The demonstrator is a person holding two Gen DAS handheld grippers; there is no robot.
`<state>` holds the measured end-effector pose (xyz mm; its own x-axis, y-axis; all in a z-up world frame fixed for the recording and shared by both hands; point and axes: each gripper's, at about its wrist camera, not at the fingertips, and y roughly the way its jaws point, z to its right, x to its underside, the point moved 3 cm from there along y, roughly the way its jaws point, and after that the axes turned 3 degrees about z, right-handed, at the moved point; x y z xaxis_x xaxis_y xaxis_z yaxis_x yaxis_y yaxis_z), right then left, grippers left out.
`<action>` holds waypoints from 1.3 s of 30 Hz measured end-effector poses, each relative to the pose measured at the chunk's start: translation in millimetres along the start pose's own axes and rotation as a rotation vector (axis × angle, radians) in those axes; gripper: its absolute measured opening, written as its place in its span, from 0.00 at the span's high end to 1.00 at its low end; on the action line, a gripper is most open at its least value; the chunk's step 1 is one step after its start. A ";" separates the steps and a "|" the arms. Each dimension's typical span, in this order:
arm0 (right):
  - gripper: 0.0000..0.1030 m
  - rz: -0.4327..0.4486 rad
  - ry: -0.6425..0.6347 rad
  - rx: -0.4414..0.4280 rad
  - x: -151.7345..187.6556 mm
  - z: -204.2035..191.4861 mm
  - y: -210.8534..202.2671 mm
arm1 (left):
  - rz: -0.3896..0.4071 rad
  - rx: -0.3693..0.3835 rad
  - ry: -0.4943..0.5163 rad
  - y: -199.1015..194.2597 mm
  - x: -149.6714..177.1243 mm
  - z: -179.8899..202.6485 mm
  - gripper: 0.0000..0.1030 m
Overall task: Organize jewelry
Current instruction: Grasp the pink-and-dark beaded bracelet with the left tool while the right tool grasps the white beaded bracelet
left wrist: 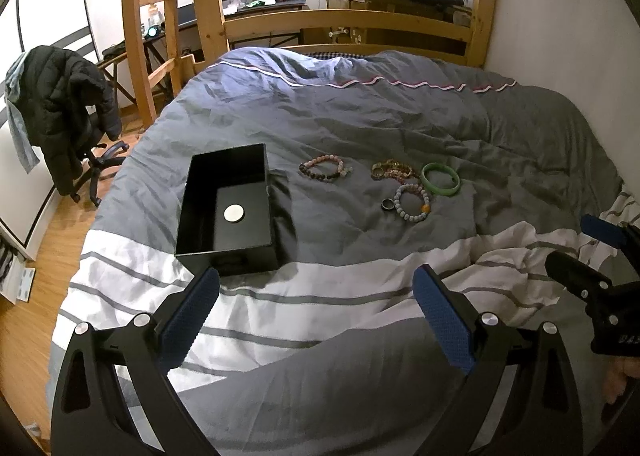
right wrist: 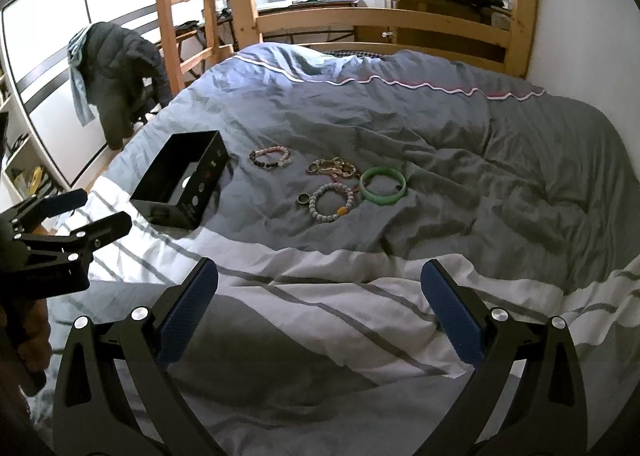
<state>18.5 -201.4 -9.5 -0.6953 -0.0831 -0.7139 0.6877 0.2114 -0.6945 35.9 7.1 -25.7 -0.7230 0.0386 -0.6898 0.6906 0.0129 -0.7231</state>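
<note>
Two grippers are in view, each with its jaws spread wide and holding nothing. In the left wrist view, the left gripper (left wrist: 316,306) fills the lower part of the frame over the white striped band of the duvet (left wrist: 360,296). The right gripper (left wrist: 592,252) shows at the right edge of that frame, its jaws also apart. In the right wrist view, the right gripper (right wrist: 320,300) occupies the lower frame, and the left gripper (right wrist: 102,211) enters from the left edge.

Beyond the left gripper, at centre left of the left wrist view, an open black box (left wrist: 226,207) rests on the duvet. A round white disc (left wrist: 234,212) lies on its floor.

The jewelry lies on the grey part of the duvet, right of the box and apart from it:
- A pale beaded bracelet (left wrist: 414,201) with one orange bead lies nearest.
- A small dark ring (left wrist: 387,204) sits just beside it on the left.
- A green bangle (left wrist: 441,179) lies just beyond, to the right.
- A tangle of gold pieces (left wrist: 390,169) lies left of the bangle.
- A dark and pink beaded bracelet (left wrist: 326,169) lies nearest the box.

At the far end, a wooden bed frame (left wrist: 344,21) crosses the upper frame. A chair draped with a dark jacket (left wrist: 64,103) stands at the left edge.
</note>
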 end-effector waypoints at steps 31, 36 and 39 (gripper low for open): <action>0.26 -0.063 0.305 0.016 -15.3 29.5 176.2 | -0.062 0.103 0.074 224.5 -63.0 20.2 0.30; 0.37 -0.096 0.340 0.028 -11.4 39.0 211.2 | -0.067 0.088 0.105 256.5 -70.8 25.4 0.34; 0.41 -0.112 0.330 0.008 -7.2 37.7 223.5 | -0.070 0.062 0.132 262.3 -71.7 31.9 0.34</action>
<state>185.1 -190.3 -163.1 -0.7958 0.2147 -0.5662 0.6038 0.2111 -0.7687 268.3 -24.2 -167.0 -0.7579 0.1709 -0.6296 0.6329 -0.0413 -0.7731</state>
